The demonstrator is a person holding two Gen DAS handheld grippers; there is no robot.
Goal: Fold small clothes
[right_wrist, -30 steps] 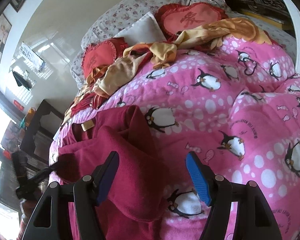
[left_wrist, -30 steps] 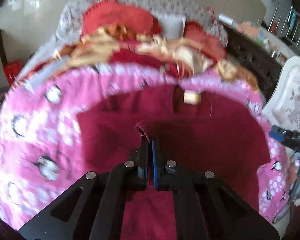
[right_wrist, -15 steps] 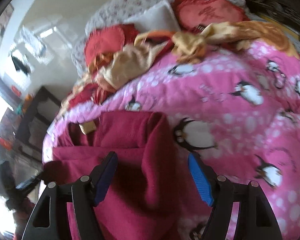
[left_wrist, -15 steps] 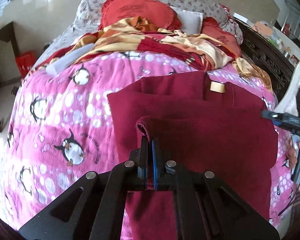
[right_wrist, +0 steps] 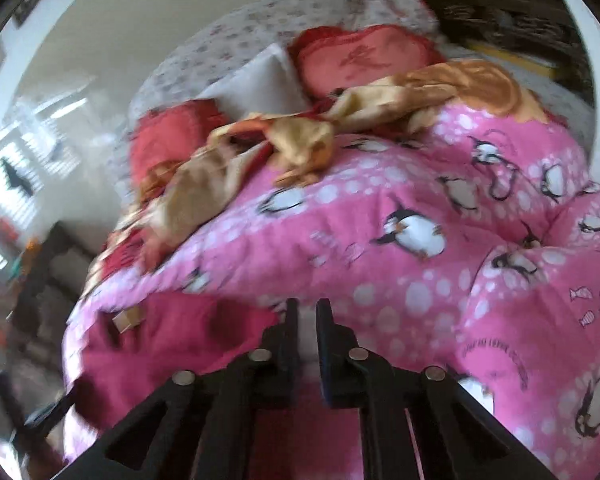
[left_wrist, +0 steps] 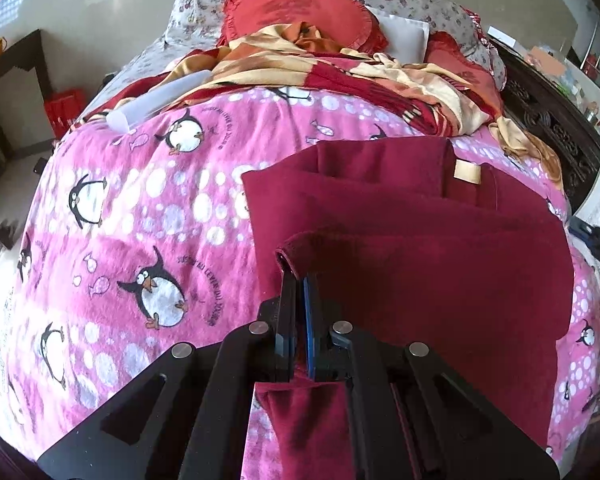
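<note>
A dark red garment [left_wrist: 420, 240] with a beige label [left_wrist: 466, 171] lies in folded layers on the pink penguin blanket [left_wrist: 140, 200]. My left gripper [left_wrist: 300, 276] is shut on a rolled edge of it, and more red cloth hangs beneath the fingers. In the blurred right wrist view the garment [right_wrist: 172, 332] lies to the lower left. My right gripper [right_wrist: 307, 308] is closing, its jaws a narrow slit apart. Only pale blanket [right_wrist: 420, 280] shows in that slit, and the garment's edge lies just beside the left finger.
Red cushions [left_wrist: 296, 12], a white pillow [left_wrist: 404, 34] and crumpled yellow-and-red cloth [left_wrist: 340, 68] lie at the head of the bed. A dark carved bed frame [left_wrist: 548, 120] runs along the right. At the left the floor drops away, with a dark side table [left_wrist: 16, 80].
The left gripper came down with the held edge, and the garment now lies flatter on the blanket. The right jaws went from wide apart to a narrow slit, shifting right off the garment's fold.
</note>
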